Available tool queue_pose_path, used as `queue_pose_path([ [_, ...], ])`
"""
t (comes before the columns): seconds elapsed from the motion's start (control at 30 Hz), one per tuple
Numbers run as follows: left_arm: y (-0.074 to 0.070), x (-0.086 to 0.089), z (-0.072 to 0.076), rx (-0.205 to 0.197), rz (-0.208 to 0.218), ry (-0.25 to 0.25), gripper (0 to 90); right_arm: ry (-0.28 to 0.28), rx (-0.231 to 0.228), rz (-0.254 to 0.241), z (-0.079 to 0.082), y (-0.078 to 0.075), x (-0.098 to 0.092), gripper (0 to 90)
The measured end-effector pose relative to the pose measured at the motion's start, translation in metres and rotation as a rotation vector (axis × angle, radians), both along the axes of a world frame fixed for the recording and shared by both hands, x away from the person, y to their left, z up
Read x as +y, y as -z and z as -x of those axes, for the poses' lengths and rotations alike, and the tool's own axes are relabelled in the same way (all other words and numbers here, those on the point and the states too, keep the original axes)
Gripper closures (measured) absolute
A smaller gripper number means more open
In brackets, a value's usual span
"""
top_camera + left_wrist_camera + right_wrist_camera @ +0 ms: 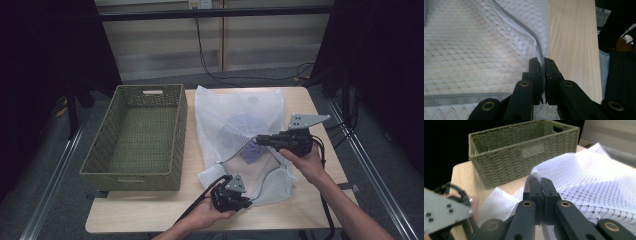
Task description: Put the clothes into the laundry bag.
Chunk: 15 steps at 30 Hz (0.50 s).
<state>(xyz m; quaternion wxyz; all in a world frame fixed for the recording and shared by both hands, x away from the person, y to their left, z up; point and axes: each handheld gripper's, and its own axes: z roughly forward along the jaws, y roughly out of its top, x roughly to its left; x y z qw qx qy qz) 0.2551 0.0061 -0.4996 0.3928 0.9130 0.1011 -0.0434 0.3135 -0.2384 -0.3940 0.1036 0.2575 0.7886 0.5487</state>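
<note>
The white mesh laundry bag [235,125] lies flat on the light wooden table, just beside the woven basket, its long axis running from the far edge toward the near edge. A grey zipper strip [524,27] runs along its near opening. The bag's near end is lifted and spread apart, the zipper edge raised off the table in an arc. A pale purple garment [255,150] shows through the netting near the opening. The mesh is thin, semi-transparent and creased.

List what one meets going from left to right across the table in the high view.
Olive-green woven rectangular basket → left gripper → white mesh laundry bag with grey zipper → right gripper.
</note>
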Motion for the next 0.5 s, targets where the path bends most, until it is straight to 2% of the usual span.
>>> queue_pose_path([
  [0.23, 0.0, 0.0, 0.0, 0.005, 0.004, 0.0, 85.8, -0.042, 0.04, 0.046, 0.014, 0.018, 0.003, 88.9],
  [0.3, 0.0, 0.0, 0.0, 0.0, -0.008, 0.002, 85.9, -0.05, 0.058, 0.053, 0.015, 0.024, 0.003, 88.8],
  [0.33, 0.0, 0.0, 0.0, 0.003, 0.005, 0.001, 85.9, -0.055, 0.065, 0.052, 0.016, 0.027, 0.003, 88.8],
  [0.37, 0.0, 0.0, 0.0, 0.0, -0.005, 0.003, 85.9, -0.055, 0.074, 0.059, 0.016, 0.03, 0.003, 88.8],
  [0.5, 0.0, 0.0, 0.0, -0.004, 0.0, 0.001, 85.8, -0.061, 0.095, 0.066, 0.017, 0.039, 0.002, 88.6],
])
